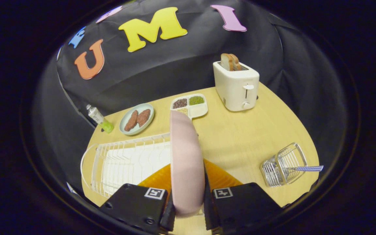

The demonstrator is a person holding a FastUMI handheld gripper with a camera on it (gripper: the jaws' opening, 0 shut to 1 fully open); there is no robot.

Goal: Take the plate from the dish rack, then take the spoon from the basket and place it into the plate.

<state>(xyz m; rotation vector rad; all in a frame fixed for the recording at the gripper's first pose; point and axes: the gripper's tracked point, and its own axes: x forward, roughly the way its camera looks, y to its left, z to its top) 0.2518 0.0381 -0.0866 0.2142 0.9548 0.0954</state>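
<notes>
while gripper (188, 209) clamps plate (185, 163), rack (122, 160) partly hidden.

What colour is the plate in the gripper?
Pale pink plate, seen edge-on in the gripper view.

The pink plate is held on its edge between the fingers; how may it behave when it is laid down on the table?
The pink plate looks rigid, so it should keep its shape. Its surface seems smooth, and the fingers clamp it near the rim, so it may slip or swing. Standing on edge, it would probably roll or fall flat if released.
</notes>
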